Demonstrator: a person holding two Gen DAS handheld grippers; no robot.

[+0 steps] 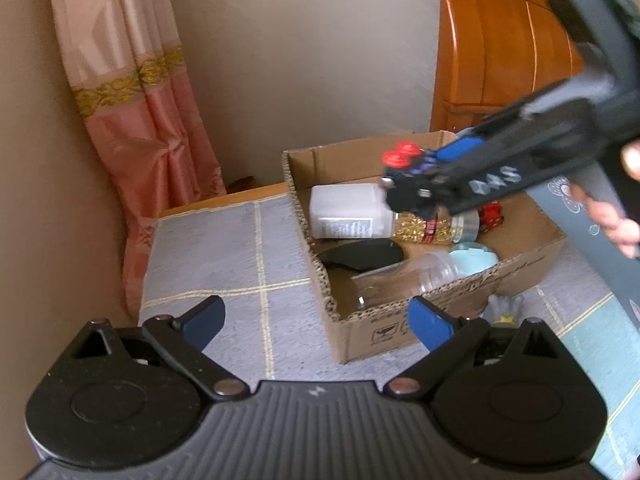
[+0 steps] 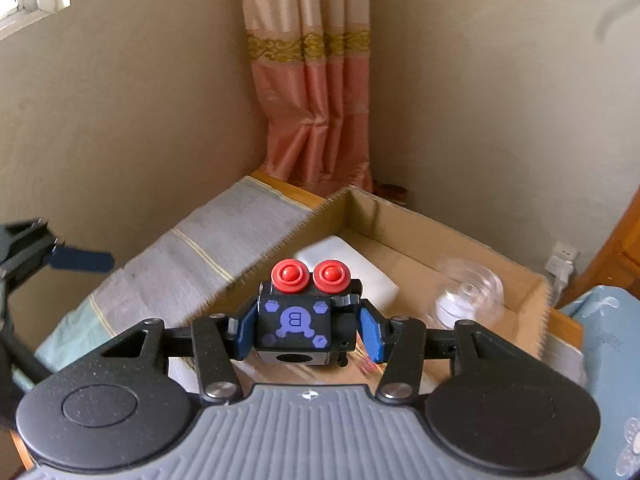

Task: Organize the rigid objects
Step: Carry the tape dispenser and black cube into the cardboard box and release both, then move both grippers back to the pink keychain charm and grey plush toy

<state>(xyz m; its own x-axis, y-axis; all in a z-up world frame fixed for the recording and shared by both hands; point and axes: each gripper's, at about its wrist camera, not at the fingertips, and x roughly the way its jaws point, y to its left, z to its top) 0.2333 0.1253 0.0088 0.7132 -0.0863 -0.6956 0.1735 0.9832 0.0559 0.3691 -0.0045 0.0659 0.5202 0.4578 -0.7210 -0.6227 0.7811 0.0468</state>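
In the right wrist view my right gripper (image 2: 306, 330) is shut on a black toy robot (image 2: 294, 322) with two red round eyes and purple markings. It hangs over an open cardboard box (image 2: 404, 220). The left wrist view shows the same right gripper (image 1: 424, 172) coming in from the upper right, with the toy robot (image 1: 402, 190) above the box (image 1: 372, 330). Inside lie a white bottle (image 1: 346, 216), a gold-glitter jar (image 1: 424, 230), a clear jar (image 1: 404, 280), a black item (image 1: 360, 254) and a small red toy (image 1: 491, 216). My left gripper (image 1: 316, 320) stands open and empty in front of the box's near left corner.
The box rests on a grey checked cloth (image 1: 224, 264) over a wooden surface in a room corner. A pink curtain (image 1: 152, 128) hangs behind and a wooden headboard (image 1: 500, 52) stands at the right. A small grey figure (image 1: 504, 308) lies beside the box. A hand (image 1: 612, 216) holds the right gripper.
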